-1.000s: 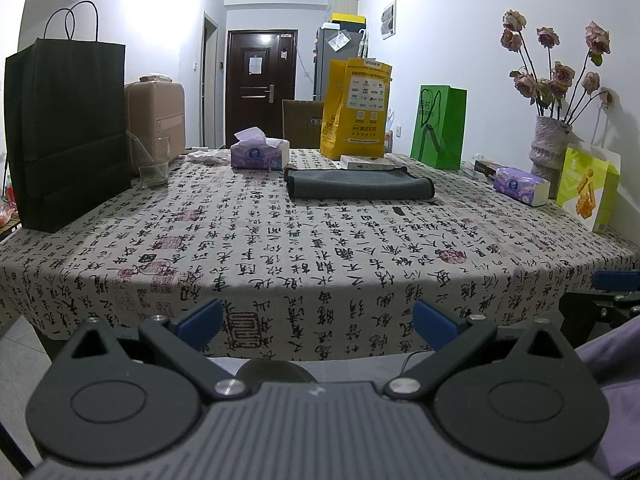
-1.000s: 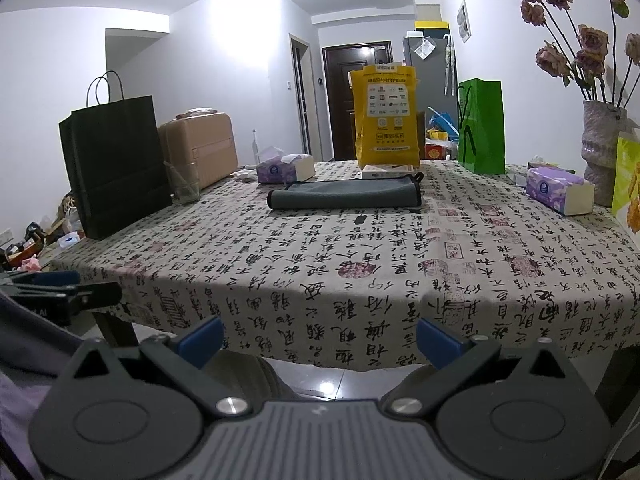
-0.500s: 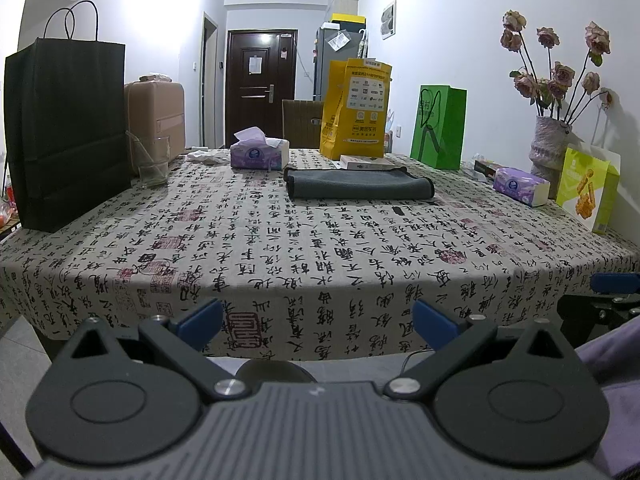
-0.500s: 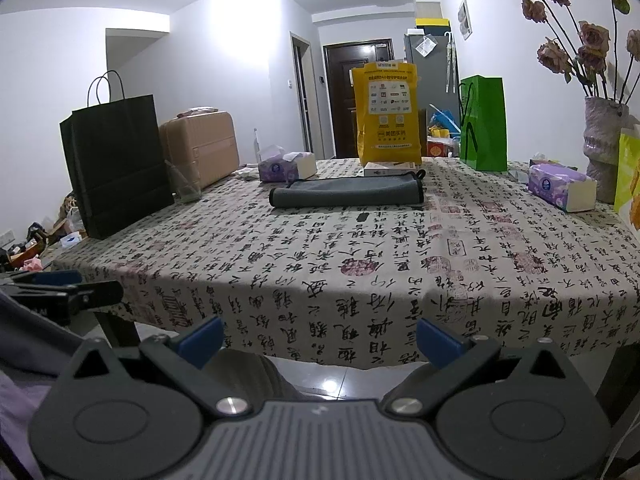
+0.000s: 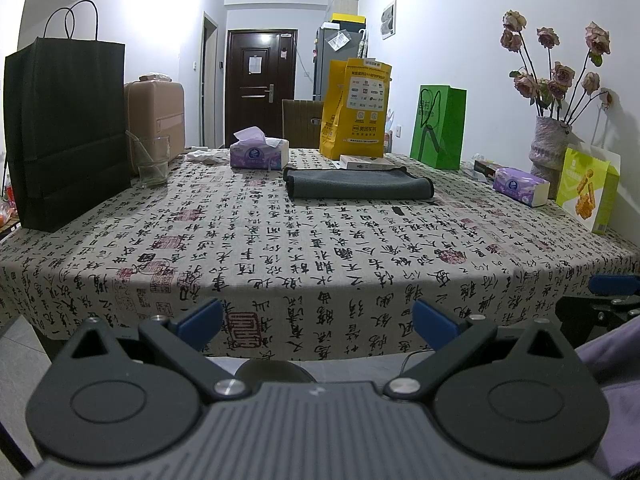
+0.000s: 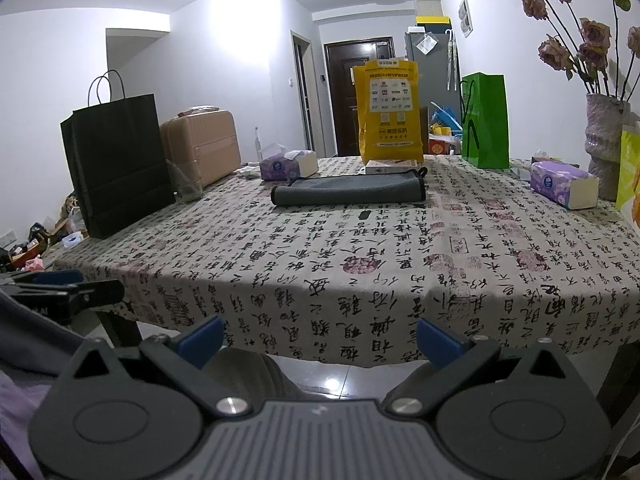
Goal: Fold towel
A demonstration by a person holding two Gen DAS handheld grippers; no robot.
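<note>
A dark grey towel (image 5: 358,187) lies folded flat on the far half of the table; it also shows in the right wrist view (image 6: 348,193). My left gripper (image 5: 318,322) is open and empty, held low in front of the table's near edge, far from the towel. My right gripper (image 6: 318,338) is also open and empty, below the near edge. Each gripper shows at the side of the other's view: the right gripper (image 5: 612,286) and the left gripper (image 6: 60,284).
The table wears a calligraphy-print cloth (image 5: 304,240). On it stand a black paper bag (image 5: 66,136), a glass (image 5: 152,162), tissue boxes (image 5: 258,152) (image 5: 520,186), a yellow bag (image 5: 358,110), a green bag (image 5: 438,128) and a vase of flowers (image 5: 550,148).
The right wrist view has shifted slightly toward the table. The left gripper and the towel have not moved.
</note>
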